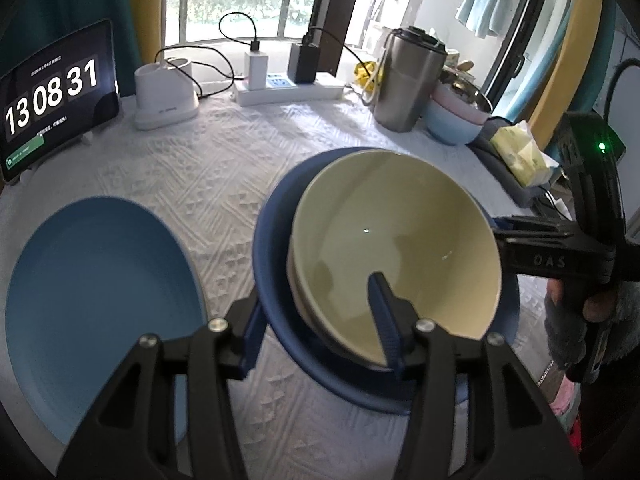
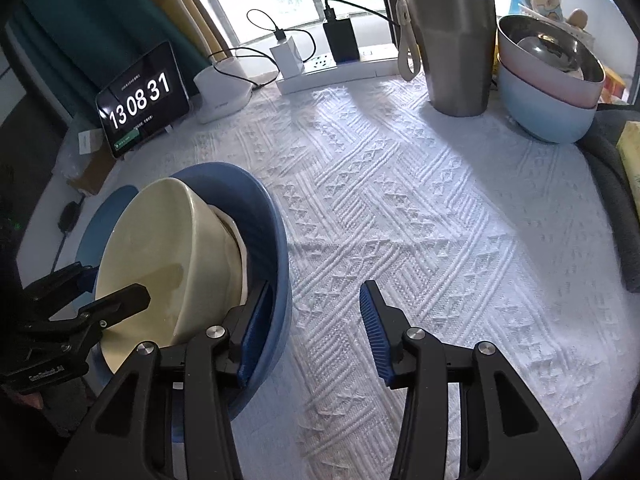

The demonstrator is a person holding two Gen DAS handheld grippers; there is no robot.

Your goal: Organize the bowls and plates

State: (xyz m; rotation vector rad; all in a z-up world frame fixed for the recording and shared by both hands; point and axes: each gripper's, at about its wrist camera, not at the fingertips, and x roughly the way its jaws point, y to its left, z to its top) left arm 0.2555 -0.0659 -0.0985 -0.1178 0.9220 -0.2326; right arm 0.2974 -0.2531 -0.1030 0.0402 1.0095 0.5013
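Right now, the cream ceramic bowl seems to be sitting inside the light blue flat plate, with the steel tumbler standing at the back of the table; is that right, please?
Not quite. The cream ceramic bowl sits tilted inside the dark blue deep bowl, not the light blue flat plate, which lies bare beside them. The left wrist view shows this. The steel tumbler does stand at the back.

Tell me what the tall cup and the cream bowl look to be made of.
The tall cup looks like brushed stainless steel: grey metal sheen, soft streaky reflections, with a black lid that is probably plastic. The cream bowl looks like glazed ceramic, or possibly melamine: a smooth glossy inside with small sharp glints of light and a thick rim. The pictures alone cannot settle which.
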